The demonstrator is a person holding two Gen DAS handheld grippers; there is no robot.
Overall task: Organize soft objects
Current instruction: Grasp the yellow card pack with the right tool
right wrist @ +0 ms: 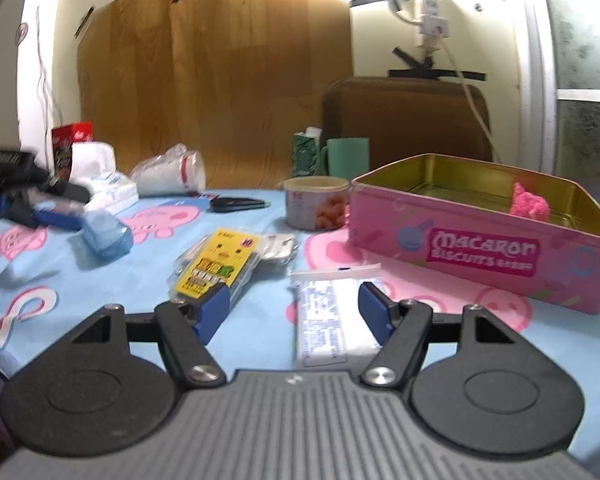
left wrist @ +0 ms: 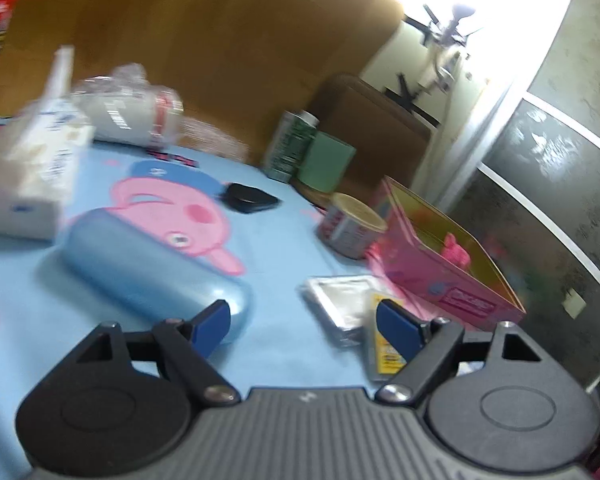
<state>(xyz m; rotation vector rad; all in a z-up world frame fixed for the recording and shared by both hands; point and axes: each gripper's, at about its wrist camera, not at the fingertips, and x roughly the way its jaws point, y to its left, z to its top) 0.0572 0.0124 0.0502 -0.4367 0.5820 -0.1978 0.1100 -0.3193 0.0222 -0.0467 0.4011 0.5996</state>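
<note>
A pink macaron biscuit tin (right wrist: 480, 248) stands open on the blue cartoon cloth, with a pink fluffy thing (right wrist: 530, 202) inside; the tin also shows in the left wrist view (left wrist: 440, 264). A white tissue pack (right wrist: 332, 316) lies just ahead of my right gripper (right wrist: 296, 308), which is open and empty. My left gripper (left wrist: 304, 328) is open and empty above the cloth, between a light blue case (left wrist: 148, 268) and a clear packet (left wrist: 340, 300). A white tissue box (left wrist: 32, 168) and a plastic-wrapped white bundle (left wrist: 132, 112) sit at the far left.
A yellow card pack (right wrist: 216, 264), a small tin can (right wrist: 316, 204), a black fob (right wrist: 236, 203), a green carton (right wrist: 306, 156) and a green cup (right wrist: 348, 156) stand on the cloth. A red box (right wrist: 70, 140) is at the back left. A wooden board leans behind.
</note>
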